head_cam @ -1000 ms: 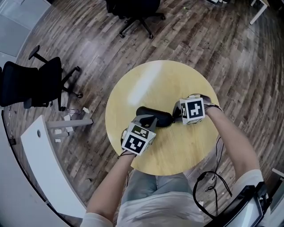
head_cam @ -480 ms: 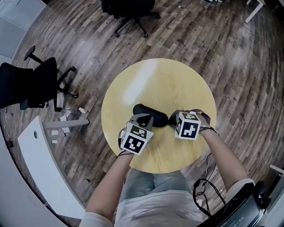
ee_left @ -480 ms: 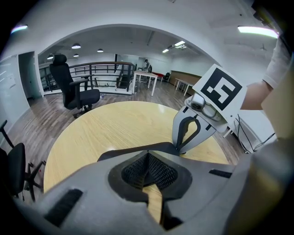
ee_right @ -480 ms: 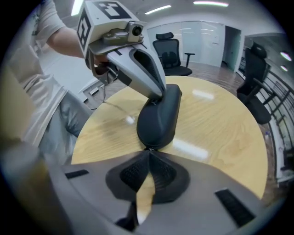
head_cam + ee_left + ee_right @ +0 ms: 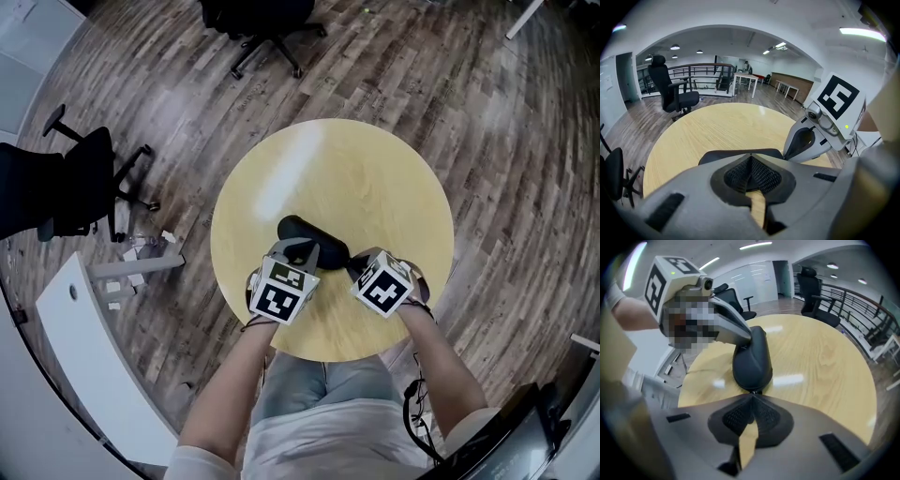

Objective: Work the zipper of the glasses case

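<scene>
The black glasses case (image 5: 314,240) lies on the round yellow table (image 5: 356,178). My left gripper (image 5: 303,249) stands at the case's near side, jaws shut on its edge; in the right gripper view its fingertips (image 5: 748,338) pinch the case (image 5: 752,361) at the far end. My right gripper (image 5: 352,269) is at the case's right end. In its own view the right gripper (image 5: 752,398) is shut, and a small zipper pull (image 5: 754,391) sticks out just past its tips. In the left gripper view, the case (image 5: 733,154) shows just beyond the shut left gripper (image 5: 750,158).
A black office chair (image 5: 262,19) stands beyond the table and another (image 5: 66,187) to the left. A white desk (image 5: 84,347) runs along the lower left. A cable (image 5: 417,412) hangs by the person's right side. The floor is wood plank.
My right gripper has swung from the case's right side round toward the person and now sits at the case's near right end. The left gripper has stayed on the case.
</scene>
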A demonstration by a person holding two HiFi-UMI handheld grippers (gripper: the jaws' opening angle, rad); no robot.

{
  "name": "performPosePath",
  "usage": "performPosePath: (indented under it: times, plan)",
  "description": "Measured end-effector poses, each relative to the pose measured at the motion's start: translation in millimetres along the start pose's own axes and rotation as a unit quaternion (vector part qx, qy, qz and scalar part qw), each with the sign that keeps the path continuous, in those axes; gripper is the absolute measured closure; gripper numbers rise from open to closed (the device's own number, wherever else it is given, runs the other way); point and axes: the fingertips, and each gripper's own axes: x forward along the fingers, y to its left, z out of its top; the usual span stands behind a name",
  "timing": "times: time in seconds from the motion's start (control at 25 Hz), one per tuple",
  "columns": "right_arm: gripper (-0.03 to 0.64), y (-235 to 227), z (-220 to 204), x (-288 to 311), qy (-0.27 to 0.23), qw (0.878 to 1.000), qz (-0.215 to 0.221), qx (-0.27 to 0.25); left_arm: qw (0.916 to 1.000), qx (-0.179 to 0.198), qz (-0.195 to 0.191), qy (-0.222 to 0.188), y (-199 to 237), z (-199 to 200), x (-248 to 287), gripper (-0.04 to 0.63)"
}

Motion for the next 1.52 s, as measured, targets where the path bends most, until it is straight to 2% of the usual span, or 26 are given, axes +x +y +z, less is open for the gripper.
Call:
performPosePath:
  times: [0.24,0.52,0.56,0.64,0.8,0.88,0.96,1.04,1.28,1.52]
  plan:
    - [0.617,5,2,0,-0.012,0.997,-0.035,0.069,0.9999,0.006,-0.008,0.006,-2,-3,-1,0.591]
    - [0.617,14,-5,6,-0.036,0.992,-0.04,0.117,0.9994,0.023,-0.027,0.001,0,-2,-7,0.591]
    - [0.617,14,-6,4,-0.043,0.993,-0.037,0.107,0.999,0.035,-0.029,0.002,1,1,-9,0.591]
    - [0.617,8,-2,-4,-0.05,0.997,-0.039,0.049,0.9974,0.064,-0.034,0.005,6,10,-11,0.591]
    - [0.616,-22,-3,-12,-0.026,0.995,-0.043,-0.087,0.9898,0.081,-0.103,0.056,-2,12,-7,0.591]
    - [0.617,-32,-5,-12,-0.014,0.992,-0.02,-0.121,0.9862,0.099,-0.111,0.073,-7,9,-2,0.591]
    - [0.617,-31,-7,-10,-0.001,0.991,0.001,-0.135,0.9863,0.113,-0.098,0.07,-7,10,7,0.591]
    - [0.617,-27,-9,-9,-0.001,0.992,-0.006,-0.125,0.9869,0.116,-0.092,0.064,-6,11,11,0.591]
    - [0.617,-14,-14,-9,-0.029,0.999,-0.041,-0.014,0.9844,0.134,-0.092,0.069,-10,5,13,0.591]
    - [0.617,4,-18,-4,-0.033,0.998,-0.056,0.011,0.984,0.139,-0.09,0.066,-13,-2,12,0.591]
